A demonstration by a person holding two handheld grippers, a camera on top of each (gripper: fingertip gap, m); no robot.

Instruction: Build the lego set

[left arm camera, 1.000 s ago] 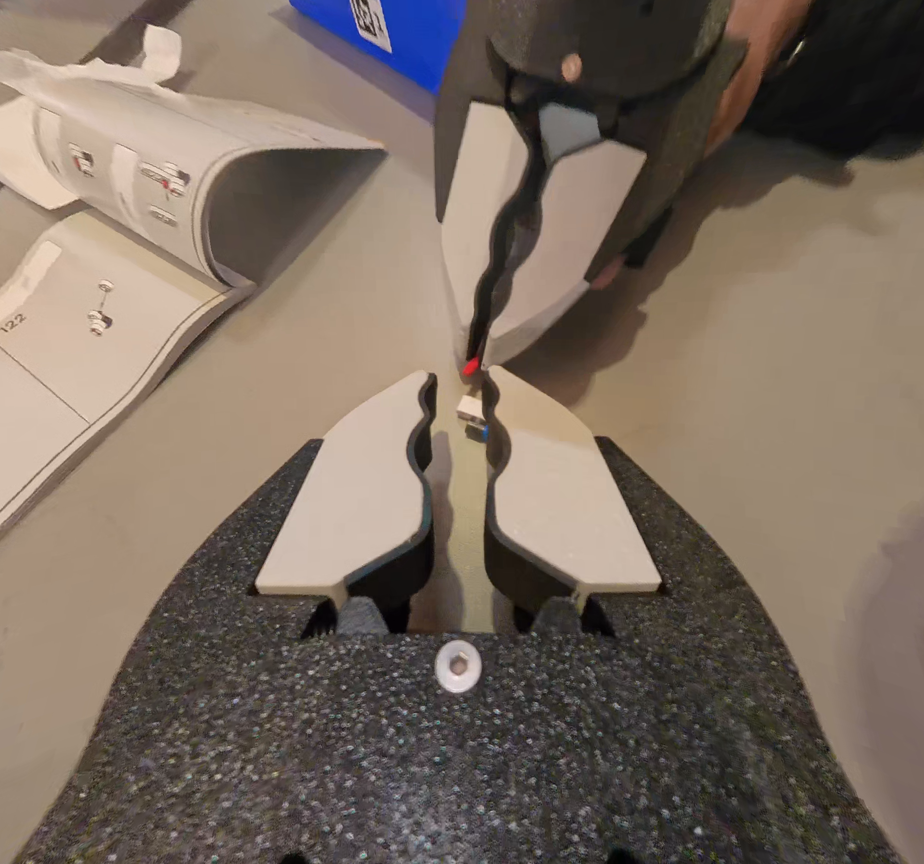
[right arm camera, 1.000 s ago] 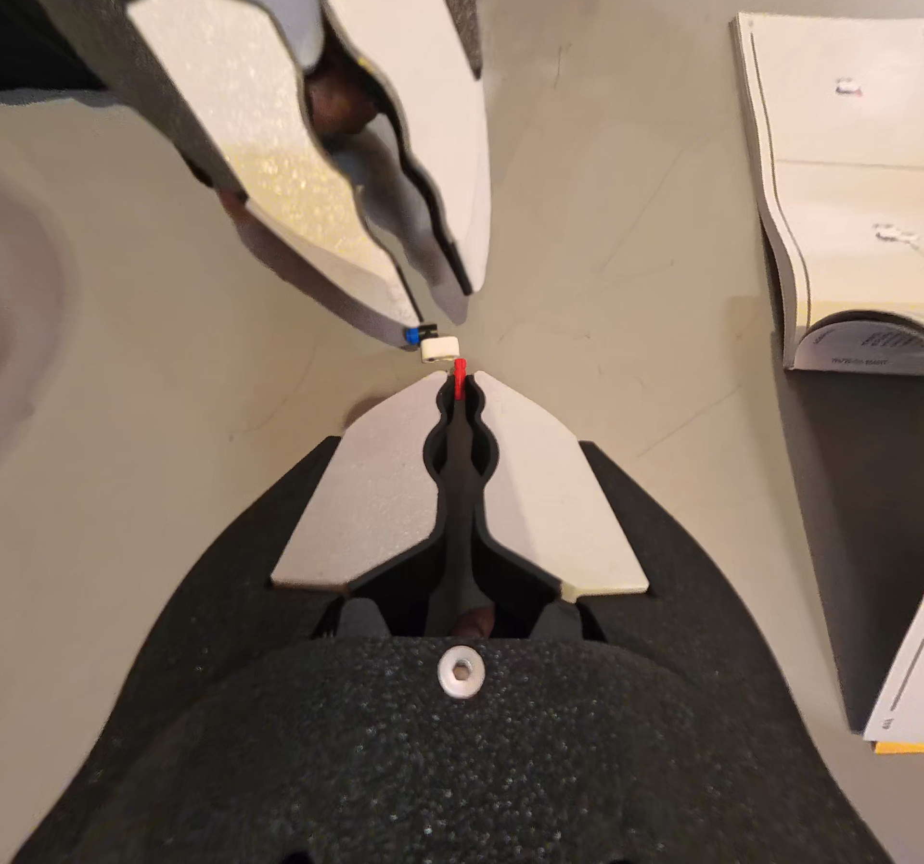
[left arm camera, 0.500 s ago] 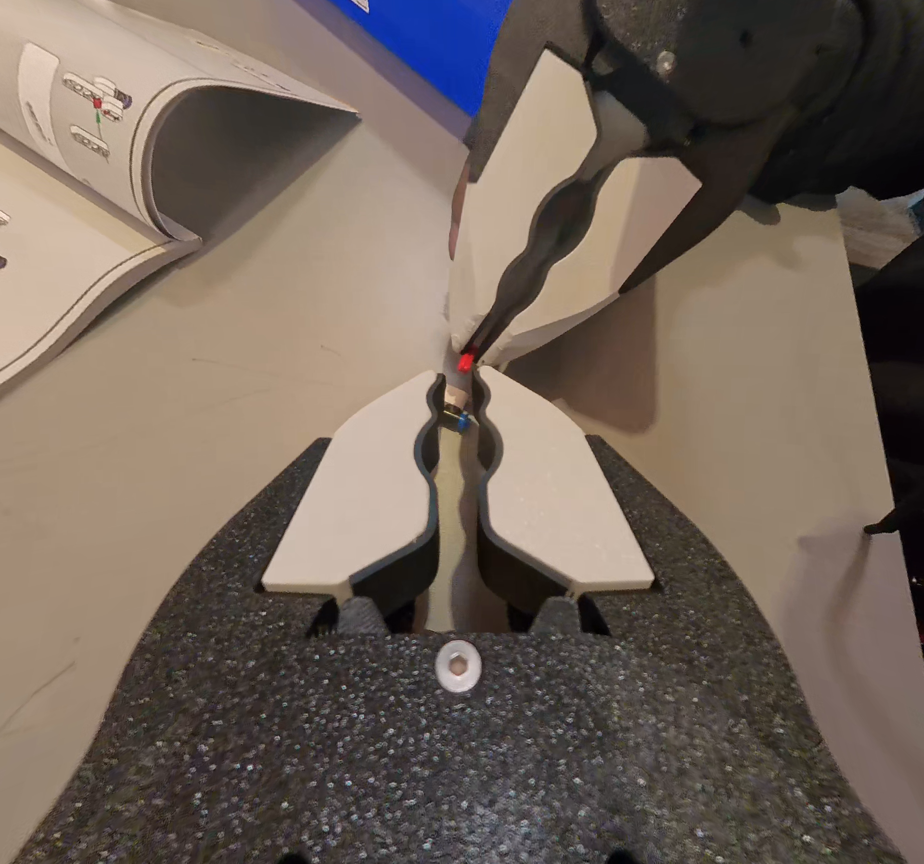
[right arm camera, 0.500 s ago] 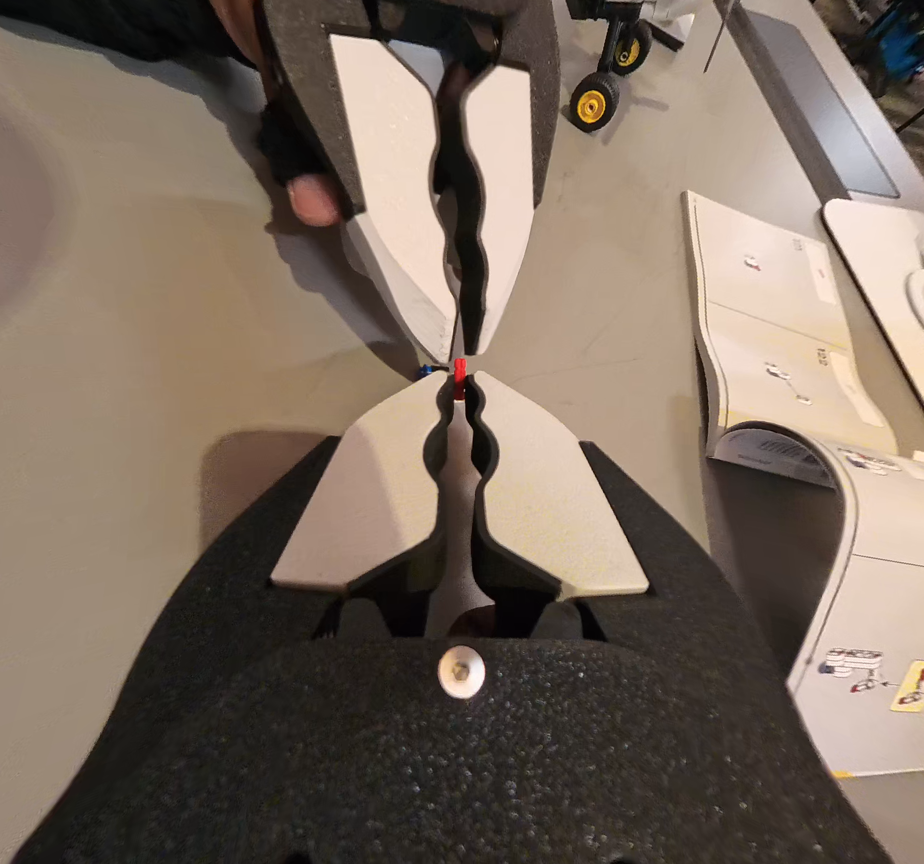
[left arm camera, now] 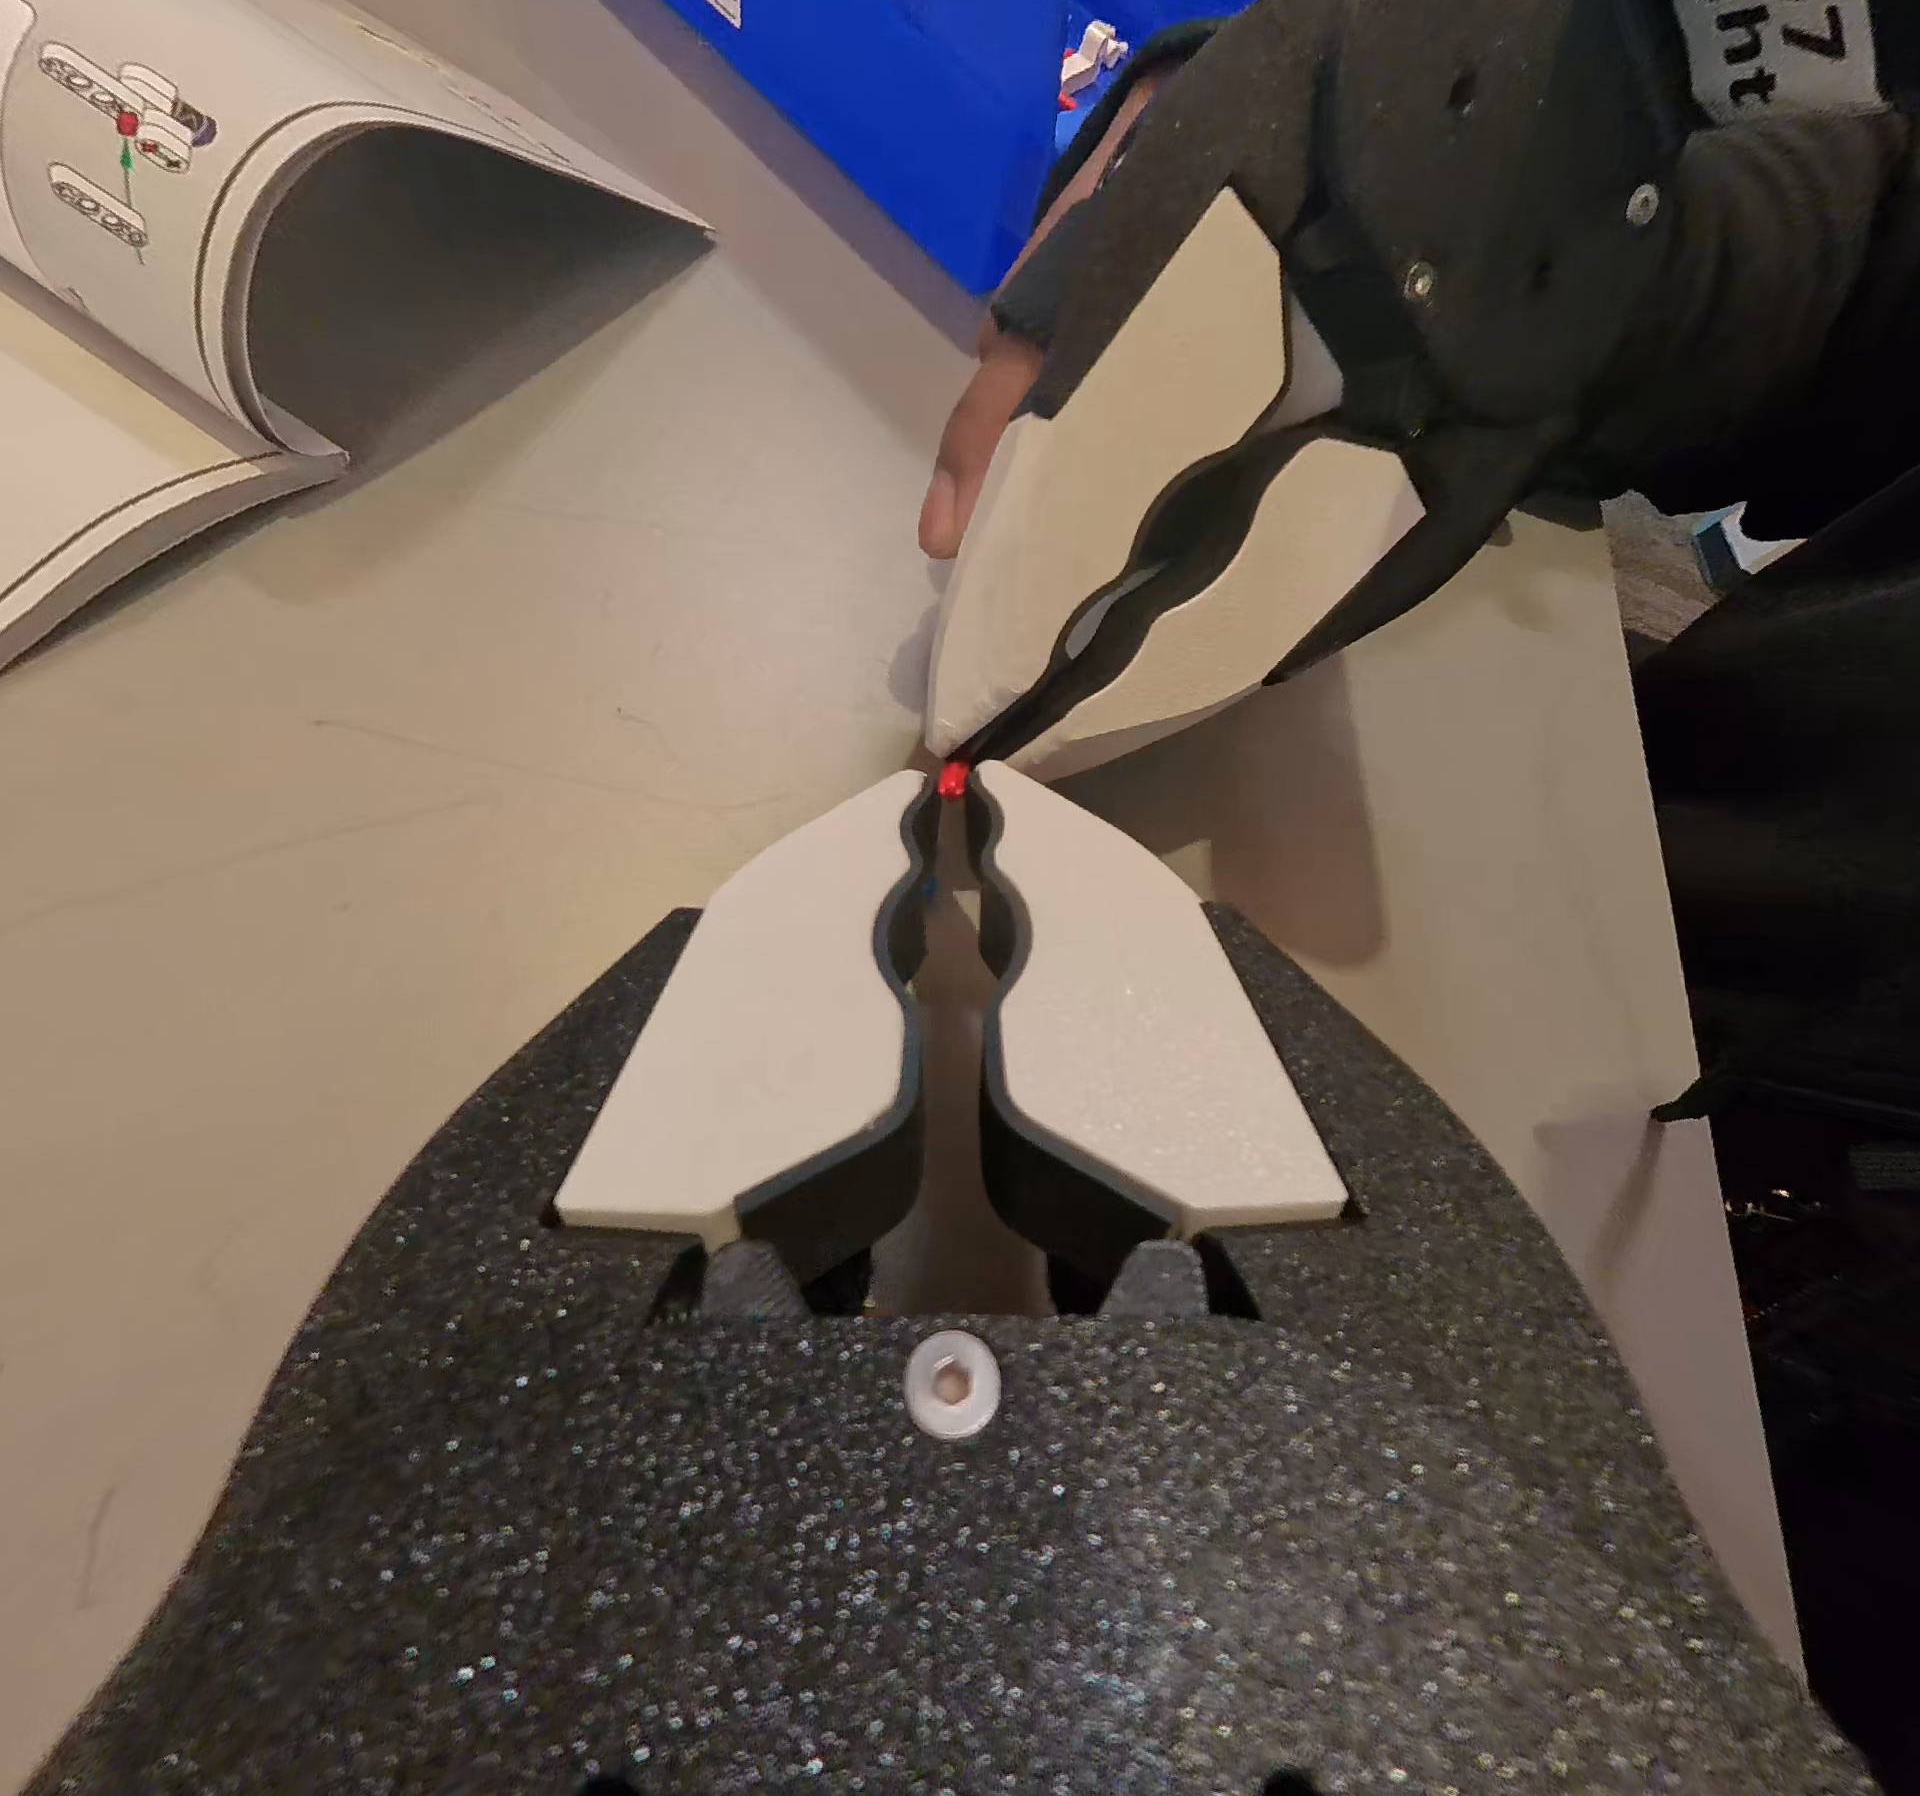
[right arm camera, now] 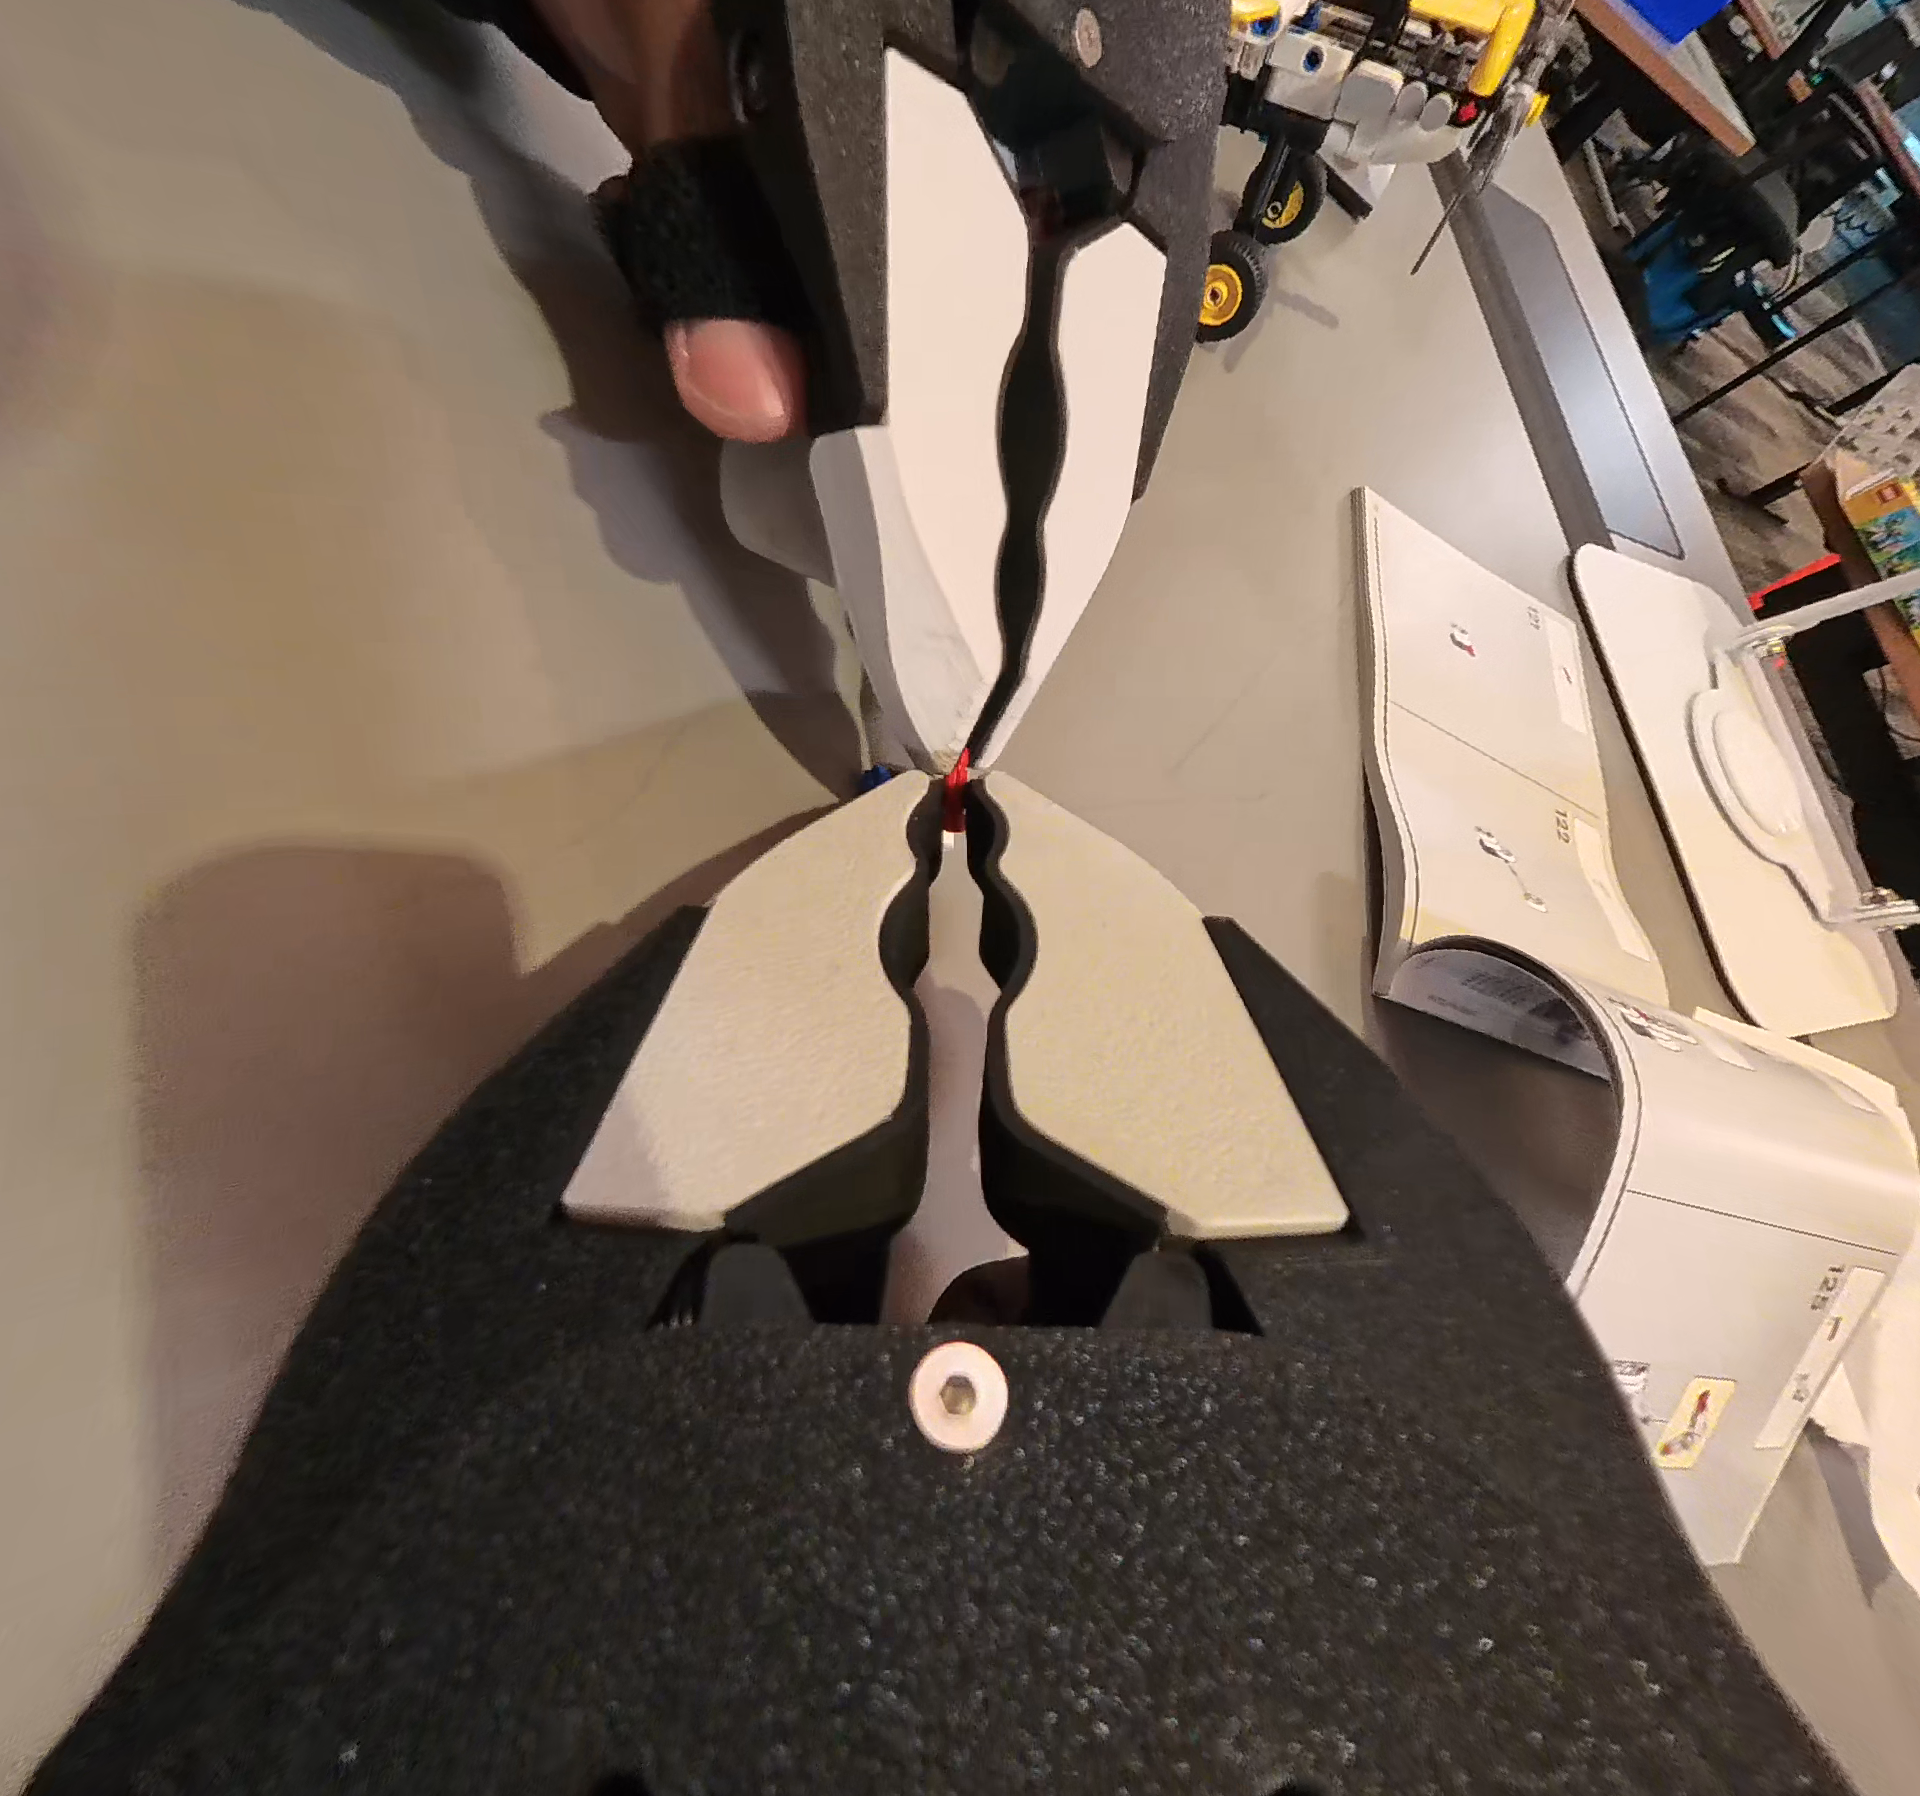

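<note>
One tiny red peg (right arm camera: 954, 804) is what I've got at the center of both views, pinched at the tip of my right gripper (right arm camera: 954, 790), whose jaws are nearly closed with the pads pressed on it. My left gripper (left arm camera: 948, 790) meets it tip to tip, jaws narrow too. It seems to be clamping a small piece with a blue bit (right arm camera: 878, 776) sticking out to the left of the tips in the right view, but the piece itself is mostly hidden, so I can't tell what it is.

So two grippers, nose to nose just above the grey table (left arm camera: 520, 707). I count two hands: one (right arm camera: 665, 84) at upper left of the right view, and a fingertip (left arm camera: 961, 458) above center in the left view.

Further out: one open booklet (left arm camera: 208, 219) at upper left of the left view, one blue bin (left arm camera: 914, 63) along the top. In the right view, one yellow-wheeled brick vehicle (right arm camera: 1351, 63) at top right, plus one white tray (right arm camera: 1704, 790) at the right edge.
</note>
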